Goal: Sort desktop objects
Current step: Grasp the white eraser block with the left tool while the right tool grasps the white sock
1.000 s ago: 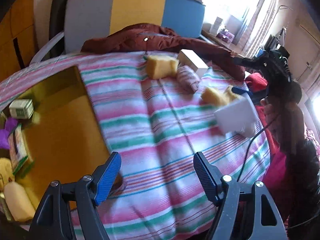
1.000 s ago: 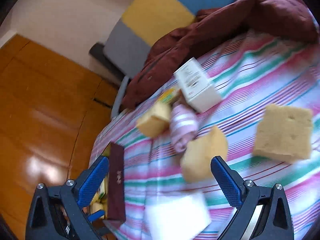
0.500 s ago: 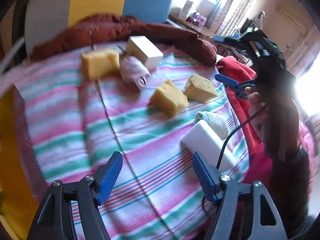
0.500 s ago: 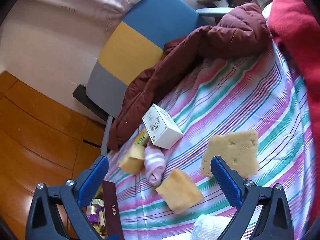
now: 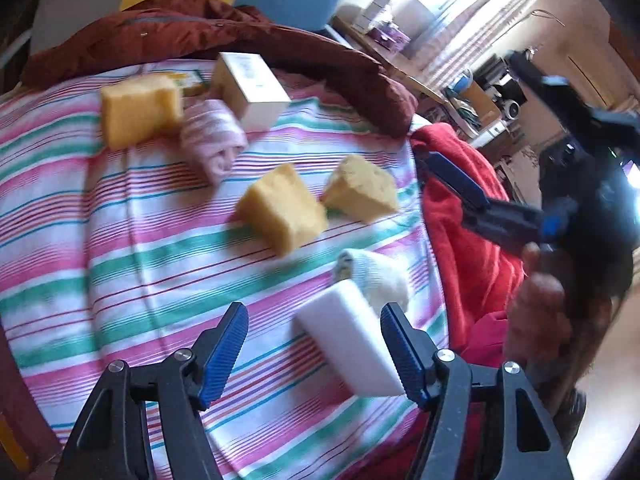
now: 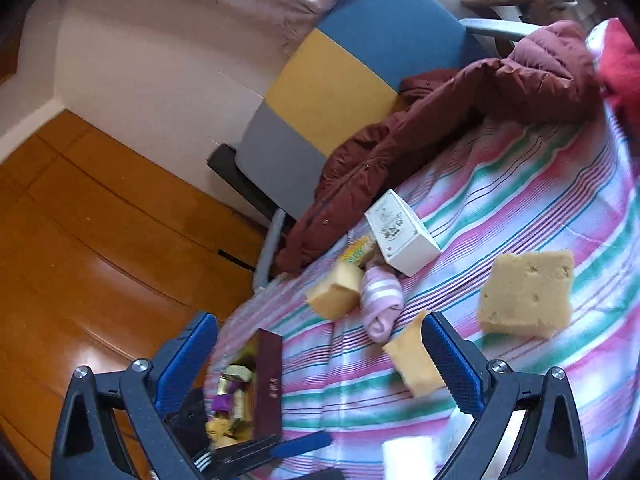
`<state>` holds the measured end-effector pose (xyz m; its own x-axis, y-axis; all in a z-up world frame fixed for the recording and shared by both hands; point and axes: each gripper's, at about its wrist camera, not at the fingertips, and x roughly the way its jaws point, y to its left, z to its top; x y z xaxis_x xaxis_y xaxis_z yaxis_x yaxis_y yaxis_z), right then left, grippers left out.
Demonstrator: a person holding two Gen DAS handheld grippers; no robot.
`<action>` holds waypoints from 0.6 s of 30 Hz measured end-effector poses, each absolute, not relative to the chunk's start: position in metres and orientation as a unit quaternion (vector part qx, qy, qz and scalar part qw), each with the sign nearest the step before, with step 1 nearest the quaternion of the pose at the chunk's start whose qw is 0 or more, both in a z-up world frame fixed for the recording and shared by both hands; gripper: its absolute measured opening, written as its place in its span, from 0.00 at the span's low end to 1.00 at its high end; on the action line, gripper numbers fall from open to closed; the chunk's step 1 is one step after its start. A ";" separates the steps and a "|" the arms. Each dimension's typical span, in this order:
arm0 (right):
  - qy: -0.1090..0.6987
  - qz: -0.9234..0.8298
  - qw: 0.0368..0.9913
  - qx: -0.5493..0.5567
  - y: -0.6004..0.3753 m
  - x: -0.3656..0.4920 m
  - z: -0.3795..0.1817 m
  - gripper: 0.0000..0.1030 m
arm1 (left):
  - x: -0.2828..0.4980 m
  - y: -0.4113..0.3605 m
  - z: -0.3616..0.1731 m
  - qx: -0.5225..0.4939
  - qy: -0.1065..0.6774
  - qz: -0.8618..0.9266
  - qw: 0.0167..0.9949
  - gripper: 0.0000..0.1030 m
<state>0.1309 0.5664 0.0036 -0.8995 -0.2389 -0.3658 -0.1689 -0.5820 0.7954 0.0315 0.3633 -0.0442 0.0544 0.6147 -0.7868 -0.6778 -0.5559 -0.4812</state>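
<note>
Left gripper [image 5: 314,354] wide, lined up on white block [image 5: 350,350] at bed's near edge | right gripper [image 6: 320,364] wide, empty, raised clear.

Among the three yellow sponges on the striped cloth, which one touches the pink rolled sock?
The far-left sponge, beside the white box, presses against the pink sock. The other two sponges lie apart, nearer the red cloth.
</note>
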 end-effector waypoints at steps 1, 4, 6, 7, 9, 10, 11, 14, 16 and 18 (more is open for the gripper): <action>-0.458 -0.863 0.017 0.215 0.564 0.141 0.008 1.00 | 0.035 0.371 -0.044 -0.552 0.035 0.686 0.473 0.67; -0.451 -0.868 0.001 0.208 0.559 0.161 0.017 1.00 | 0.044 0.386 -0.046 -0.548 0.054 0.684 0.478 0.67; -0.446 -0.871 -0.009 0.207 0.556 0.175 0.022 1.00 | 0.052 0.396 -0.052 -0.549 0.081 0.683 0.474 0.67; -0.444 -0.872 -0.013 0.207 0.554 0.180 0.023 1.00 | 0.054 0.396 -0.056 -0.550 0.093 0.685 0.470 0.67; -0.443 -0.872 -0.018 0.208 0.551 0.189 0.024 1.00 | 0.057 0.390 -0.064 -0.552 0.106 0.686 0.461 0.67; -0.442 -0.872 -0.019 0.210 0.547 0.195 0.023 1.00 | 0.056 0.383 -0.066 -0.553 0.101 0.687 0.460 0.70; -0.439 -0.872 -0.020 0.213 0.545 0.199 0.022 1.00 | 0.054 0.374 -0.067 -0.552 0.097 0.689 0.460 0.70; -0.435 -0.872 -0.023 0.224 0.537 0.208 0.019 1.00 | 0.050 0.353 -0.067 -0.548 0.102 0.698 0.450 0.70; -0.432 -0.871 -0.026 0.232 0.534 0.213 0.016 1.00 | 0.047 0.339 -0.070 -0.551 0.106 0.703 0.438 0.67; -0.429 -0.871 -0.031 0.238 0.530 0.215 0.012 1.00 | 0.044 0.325 -0.078 -0.564 0.097 0.703 0.422 0.67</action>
